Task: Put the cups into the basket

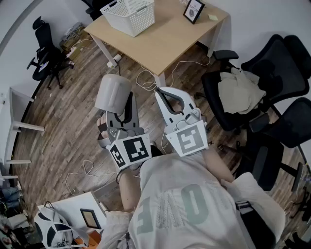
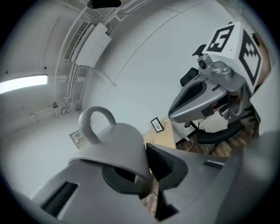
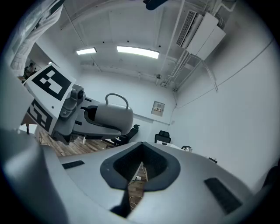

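A pale grey cup (image 1: 112,94) with a loop handle hangs in the air, and my left gripper (image 1: 124,103) is shut on its rim. In the left gripper view the cup (image 2: 117,146) lies tilted between the jaws, handle pointing up and away. My right gripper (image 1: 162,93) is beside it on the right, shut with nothing in it; its jaws (image 3: 141,151) meet at the tips. The white lattice basket (image 1: 130,14) stands on the far left part of the wooden table (image 1: 165,39), well ahead of both grippers. The left gripper with the cup (image 3: 110,116) shows in the right gripper view.
A framed picture (image 1: 194,9) and a yellow note stand at the table's far end. Black office chairs (image 1: 252,97), one with a pale cloth on it, are to the right. Another chair (image 1: 46,41) is at far left. Cables lie on the wood floor (image 1: 73,126).
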Demonstrator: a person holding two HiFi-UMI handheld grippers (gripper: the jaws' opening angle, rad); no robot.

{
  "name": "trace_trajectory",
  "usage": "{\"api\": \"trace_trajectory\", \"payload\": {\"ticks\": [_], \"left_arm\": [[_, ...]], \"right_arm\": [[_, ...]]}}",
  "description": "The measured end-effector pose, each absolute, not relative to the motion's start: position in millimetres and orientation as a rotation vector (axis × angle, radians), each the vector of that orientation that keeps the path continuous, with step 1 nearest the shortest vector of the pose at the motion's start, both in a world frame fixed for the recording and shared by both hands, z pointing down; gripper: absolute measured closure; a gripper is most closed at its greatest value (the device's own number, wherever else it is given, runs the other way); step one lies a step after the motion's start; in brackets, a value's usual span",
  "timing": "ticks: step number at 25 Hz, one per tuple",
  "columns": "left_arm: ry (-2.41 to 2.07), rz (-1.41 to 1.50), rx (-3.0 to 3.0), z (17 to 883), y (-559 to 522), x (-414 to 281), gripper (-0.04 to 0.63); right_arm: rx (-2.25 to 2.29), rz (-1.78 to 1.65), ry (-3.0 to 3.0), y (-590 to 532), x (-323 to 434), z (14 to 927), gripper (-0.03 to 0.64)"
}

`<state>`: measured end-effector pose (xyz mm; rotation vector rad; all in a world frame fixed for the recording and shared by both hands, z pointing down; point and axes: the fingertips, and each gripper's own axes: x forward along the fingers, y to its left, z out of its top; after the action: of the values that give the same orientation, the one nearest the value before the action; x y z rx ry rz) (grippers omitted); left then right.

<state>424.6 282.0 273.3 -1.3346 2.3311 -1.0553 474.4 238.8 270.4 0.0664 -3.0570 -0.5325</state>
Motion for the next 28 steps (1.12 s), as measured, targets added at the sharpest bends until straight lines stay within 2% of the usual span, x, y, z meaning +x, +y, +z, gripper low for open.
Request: {"api": "trace_trajectory", "payload": {"ticks": [17, 28], "left_arm": [[2.355, -1.091, -1.217, 254.9, 297.0, 405.1, 0.545], [2.452, -1.016, -1.200, 269.0, 296.1, 336.9, 0.545]], "right_arm": [[0.095, -0.442, -3.171, 216.0, 466.6, 263.6, 0.620], [-0.005, -0.340, -3.170, 213.3, 396.0, 270.8, 0.620]]}}
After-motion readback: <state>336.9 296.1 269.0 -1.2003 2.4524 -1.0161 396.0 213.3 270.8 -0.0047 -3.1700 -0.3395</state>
